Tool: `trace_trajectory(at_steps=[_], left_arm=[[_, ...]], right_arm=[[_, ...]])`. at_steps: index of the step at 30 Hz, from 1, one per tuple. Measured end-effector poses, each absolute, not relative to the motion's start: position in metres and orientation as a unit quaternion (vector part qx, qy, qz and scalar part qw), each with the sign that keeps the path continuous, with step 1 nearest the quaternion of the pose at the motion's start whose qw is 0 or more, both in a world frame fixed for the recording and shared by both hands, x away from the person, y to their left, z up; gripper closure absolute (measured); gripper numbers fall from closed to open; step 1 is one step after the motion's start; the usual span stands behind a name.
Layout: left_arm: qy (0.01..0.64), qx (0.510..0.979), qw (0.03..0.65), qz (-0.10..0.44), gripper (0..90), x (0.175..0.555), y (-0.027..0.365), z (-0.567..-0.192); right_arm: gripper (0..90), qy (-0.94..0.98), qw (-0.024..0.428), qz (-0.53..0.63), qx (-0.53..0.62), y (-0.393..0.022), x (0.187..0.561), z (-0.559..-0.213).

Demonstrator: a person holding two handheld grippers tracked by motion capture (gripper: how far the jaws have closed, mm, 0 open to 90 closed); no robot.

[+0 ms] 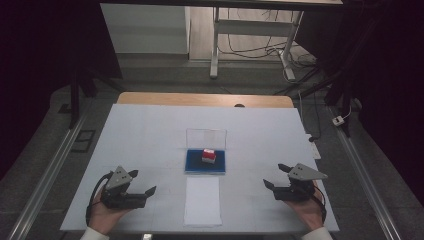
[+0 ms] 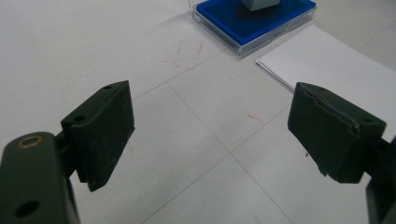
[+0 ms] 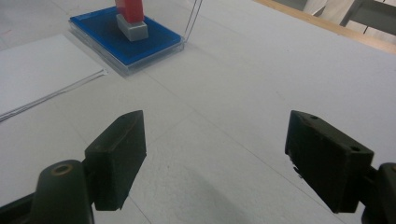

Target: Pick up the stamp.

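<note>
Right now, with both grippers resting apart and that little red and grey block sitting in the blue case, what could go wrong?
1. The block is small and stands on end; wide-open fingers could tip it instead of gripping it.
2. The clear lid stands upright just behind it and is hard to see; a reach too deep might knock it.
3. The paper lies loose in front of the case; a dragging gripper could shift it.

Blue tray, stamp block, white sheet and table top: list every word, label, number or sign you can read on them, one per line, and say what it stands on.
None: no readable text in any view.
Blue tray: no print shows.
Red and white block on the tray: no lettering can be made out; too small.
White sheet: blank.
Table top: faint red pen scribbles, not letters or numbers.
</note>
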State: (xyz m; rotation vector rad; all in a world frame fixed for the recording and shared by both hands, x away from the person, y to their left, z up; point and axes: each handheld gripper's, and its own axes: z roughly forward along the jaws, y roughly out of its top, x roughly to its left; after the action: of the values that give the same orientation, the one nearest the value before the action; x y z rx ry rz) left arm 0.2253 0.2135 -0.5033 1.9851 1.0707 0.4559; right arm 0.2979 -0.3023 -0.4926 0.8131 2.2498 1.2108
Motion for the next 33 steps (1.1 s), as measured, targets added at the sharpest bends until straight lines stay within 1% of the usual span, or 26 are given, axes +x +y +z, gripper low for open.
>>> trace_trajectory(at_steps=[21,33], left_arm=[[0.433,0.786,0.401,0.185,15.4,0.226,0.214,-0.503],[0.434,0.786,0.4,0.185,15.9,0.228,0.213,-0.504]], right_arm=[[21.6,0.818,0.223,0.442,0.293,-0.303,0.297,-0.489],[23.2,0.821,0.207,0.447,0.288,-0.293,0.302,-0.478]])
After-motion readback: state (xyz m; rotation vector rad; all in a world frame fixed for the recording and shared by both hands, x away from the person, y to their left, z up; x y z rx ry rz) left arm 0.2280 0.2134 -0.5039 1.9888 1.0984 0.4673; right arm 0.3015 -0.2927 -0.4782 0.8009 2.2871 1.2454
